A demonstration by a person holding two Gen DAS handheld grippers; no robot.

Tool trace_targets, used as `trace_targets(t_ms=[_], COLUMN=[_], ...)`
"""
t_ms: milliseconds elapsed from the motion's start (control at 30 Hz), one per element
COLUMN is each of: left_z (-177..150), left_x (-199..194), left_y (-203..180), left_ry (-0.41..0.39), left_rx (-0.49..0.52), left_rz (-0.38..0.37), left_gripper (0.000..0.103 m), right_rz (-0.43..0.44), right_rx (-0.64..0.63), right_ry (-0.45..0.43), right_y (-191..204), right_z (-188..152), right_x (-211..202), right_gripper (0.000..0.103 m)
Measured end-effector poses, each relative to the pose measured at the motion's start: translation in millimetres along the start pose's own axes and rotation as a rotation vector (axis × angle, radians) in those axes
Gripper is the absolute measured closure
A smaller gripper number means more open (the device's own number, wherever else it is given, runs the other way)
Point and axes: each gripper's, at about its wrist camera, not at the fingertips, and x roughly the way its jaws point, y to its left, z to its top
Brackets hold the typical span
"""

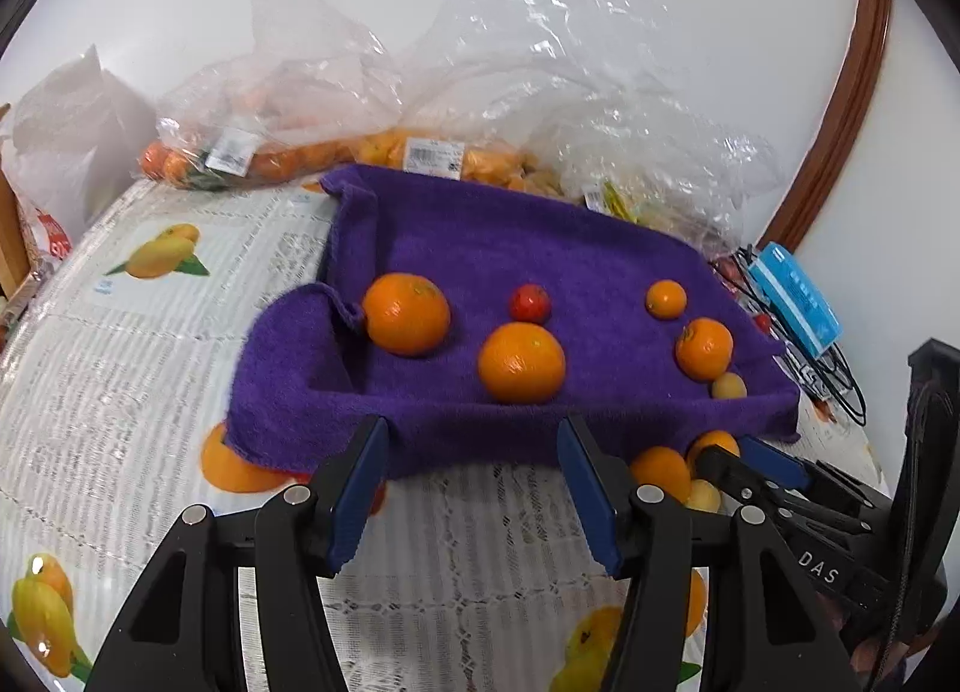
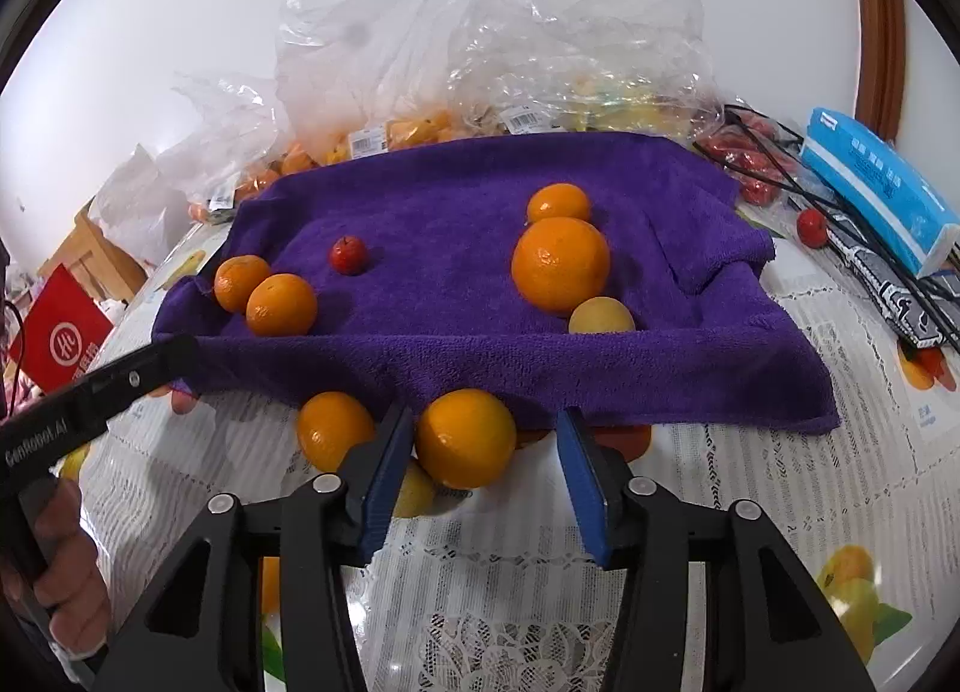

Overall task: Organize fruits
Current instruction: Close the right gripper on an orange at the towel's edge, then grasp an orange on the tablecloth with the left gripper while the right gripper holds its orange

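Observation:
A purple towel (image 1: 540, 248) lines a tray on the table; it also shows in the right wrist view (image 2: 456, 212). On it lie several oranges, among them a large one (image 2: 560, 263), a small red fruit (image 2: 347, 255) and a pale yellow fruit (image 2: 601, 316). Loose on the table in front of the towel are an orange (image 2: 465, 437), a second orange (image 2: 333, 429) and a yellow fruit (image 2: 414, 491). My right gripper (image 2: 480, 458) is open, its jaws on either side of the first loose orange. My left gripper (image 1: 471, 476) is open and empty before the towel's front edge.
Clear plastic bags of fruit (image 1: 288, 152) pile up behind the towel against the white wall. A blue pack (image 2: 876, 188) and a black wire basket (image 2: 762, 152) with red fruits sit at the right. A red box (image 2: 57, 338) is at the left. The tablecloth (image 1: 120, 344) has printed fruit.

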Motion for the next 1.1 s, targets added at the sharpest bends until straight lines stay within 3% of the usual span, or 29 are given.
trace_targets(t_ms=[167, 200, 500, 600, 800, 967, 1100], left_z=[-3.8, -4.3, -6.9, -7.7, -13.5, -27.7, -42.7], left_x=[9.6, 10.6, 14.5, 14.2, 7.8, 3.2, 4.8], left_y=[-4.5, -5.6, -11.8, -13.8, -30.0, -54.1, -71.6], left_ry=[0.036, 0.039, 0.051, 0.063, 0.089, 0.125, 0.173], left_rx=[0.012, 0.017, 0.048, 0.054, 0.103, 0.196, 0.284], left_rz=[0.000, 0.001, -0.005, -0.040, -0.152, -0.236, -0.234], left_gripper=[0.047, 0.047, 0.047, 0.047, 0.046, 0.046, 0.046], right_rz=[-0.015, -0.009, 0.003, -0.051, -0.075, -0.048, -0.062], right_rx=[-0.018, -0.022, -0.017, -0.048, -0.003, 0.081, 0.157], right_ry=[0.047, 0.047, -0.066, -0.113, -0.146, -0.139, -0.112], right_y=[5.0, 5.5, 0.4, -0.8, -23.9, -50.3, -65.6], right_z=[0.6, 0.5, 0.3, 1.1, -4.3, -17.1, -30.2], right_x=[9.8, 9.8, -13.6, -24.3, -39.8, -50.7, -57.7], right_gripper=[0.056, 0.065, 0.067, 0.067, 0.067, 0.067, 0.067])
